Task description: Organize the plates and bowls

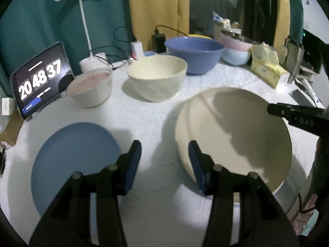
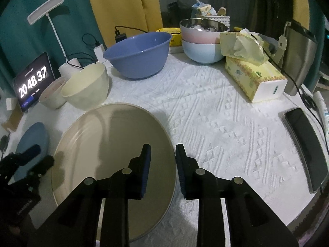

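A large beige plate [image 1: 236, 131] [image 2: 115, 144] is tilted, with its right rim between the two fingers of my right gripper [image 2: 162, 160]; the jaws stand a little apart around the rim. My left gripper [image 1: 164, 160] is open and empty, just left of the beige plate and right of a blue plate [image 1: 74, 160] [image 2: 33, 142] lying flat. Behind stand a cream bowl [image 1: 158, 76] [image 2: 86, 88], a small pinkish-white bowl [image 1: 90, 88] [image 2: 53, 94] and a big blue bowl [image 1: 194, 53] [image 2: 137, 53].
Stacked pink and light-blue bowls [image 2: 203, 39] stand at the back. A tissue box [image 2: 255, 78], a metal flask [image 2: 298, 57] and a phone [image 2: 306, 144] sit at right. A tablet clock [image 1: 41, 80] and a lamp [image 1: 82, 20] stand at left.
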### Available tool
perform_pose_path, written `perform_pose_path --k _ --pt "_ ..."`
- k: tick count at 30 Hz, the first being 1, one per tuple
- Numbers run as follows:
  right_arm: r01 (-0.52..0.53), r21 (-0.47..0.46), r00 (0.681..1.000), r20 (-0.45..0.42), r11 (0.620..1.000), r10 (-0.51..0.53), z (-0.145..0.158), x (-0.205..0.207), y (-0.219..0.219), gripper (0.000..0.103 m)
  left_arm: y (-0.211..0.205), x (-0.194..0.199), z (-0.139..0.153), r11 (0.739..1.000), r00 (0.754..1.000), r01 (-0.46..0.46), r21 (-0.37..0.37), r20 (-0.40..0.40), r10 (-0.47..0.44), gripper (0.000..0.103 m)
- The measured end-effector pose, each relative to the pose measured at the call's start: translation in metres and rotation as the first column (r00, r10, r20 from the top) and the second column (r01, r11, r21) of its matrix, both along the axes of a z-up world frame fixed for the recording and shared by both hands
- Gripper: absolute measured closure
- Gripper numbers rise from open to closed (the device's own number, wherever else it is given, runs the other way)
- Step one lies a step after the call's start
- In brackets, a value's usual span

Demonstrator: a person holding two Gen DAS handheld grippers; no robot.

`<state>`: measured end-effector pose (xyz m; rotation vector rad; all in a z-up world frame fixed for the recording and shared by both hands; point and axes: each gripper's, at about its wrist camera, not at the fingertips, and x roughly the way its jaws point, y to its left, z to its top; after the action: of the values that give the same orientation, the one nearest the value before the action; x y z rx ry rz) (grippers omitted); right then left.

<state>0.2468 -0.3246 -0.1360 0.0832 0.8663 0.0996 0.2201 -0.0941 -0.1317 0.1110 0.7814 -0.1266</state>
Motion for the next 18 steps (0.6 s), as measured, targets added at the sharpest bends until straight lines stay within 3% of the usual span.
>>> perform_pose_path --k 18 --pt "-0.102 -0.031 0.994 0.031 0.994 0.103 0.02 -0.007 0.057 0.076 0.052 -0.014 0.016 0.995 0.993 -0.091 -0.033 0.076 0.093 0.054"
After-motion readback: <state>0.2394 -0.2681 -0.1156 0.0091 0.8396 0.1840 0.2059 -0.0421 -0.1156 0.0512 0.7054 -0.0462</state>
